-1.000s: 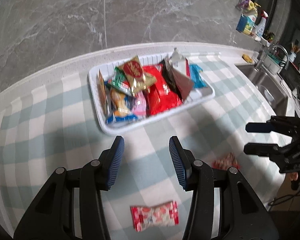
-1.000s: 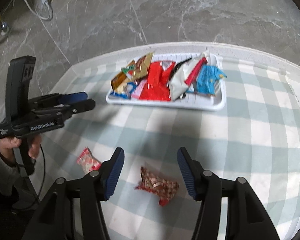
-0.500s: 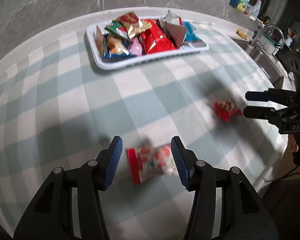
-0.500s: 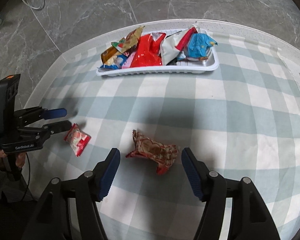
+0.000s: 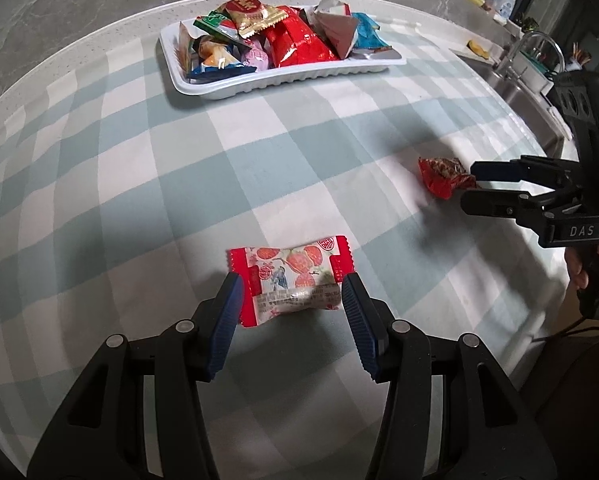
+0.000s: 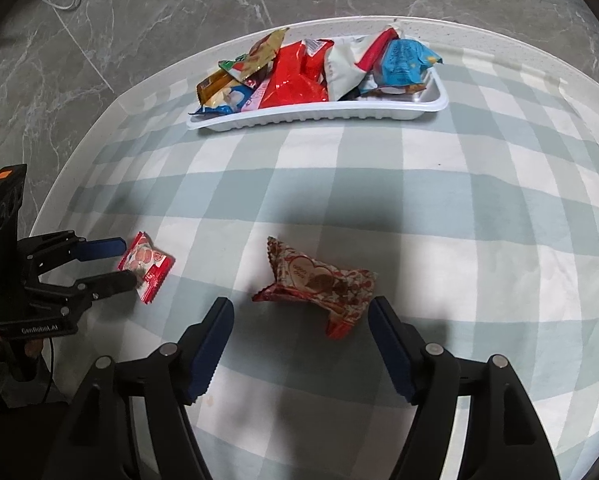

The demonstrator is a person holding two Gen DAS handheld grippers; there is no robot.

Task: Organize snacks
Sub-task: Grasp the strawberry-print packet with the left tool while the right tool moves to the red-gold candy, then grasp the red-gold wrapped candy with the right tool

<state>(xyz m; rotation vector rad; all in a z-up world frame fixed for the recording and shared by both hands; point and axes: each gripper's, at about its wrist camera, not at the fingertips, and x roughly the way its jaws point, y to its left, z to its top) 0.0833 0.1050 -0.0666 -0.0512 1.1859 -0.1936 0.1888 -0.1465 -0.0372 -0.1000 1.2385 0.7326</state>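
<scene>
A: Left wrist view first. The left gripper [image 5: 291,290] is spread wide, and the strawberry candy packet [image 5: 291,282] lies flat on the checked tablecloth [image 5: 139,200] right between its blue pads [image 5: 228,314], close to each but clamped by neither.

B: Its long axis?

A: Nine to three, straight across the gap, red crimped ends toward the pads. At two o'clock the right gripper [image 5: 469,186] is parted too, its tips at the tail of the red heart-print wrapper [image 5: 443,176]. The white tray [image 5: 299,78], heaped with snacks, sits at twelve near the counter's far edge; bare cloth runs from it to both packets. A sink [image 5: 539,92] sits at the far right.

B: And the right wrist view?

A: The right gripper [image 6: 301,312] is released, and the heart-print wrapper [image 6: 319,280] lies just ahead of its tips, not yet between them. It is crumpled, with its long axis running ten to four. At nine o'clock the left gripper [image 6: 119,262] straddles the strawberry packet [image 6: 147,262], near the cloth's left edge. The tray [image 6: 319,114] is at twelve, well apart, with open cloth to the right.
</scene>
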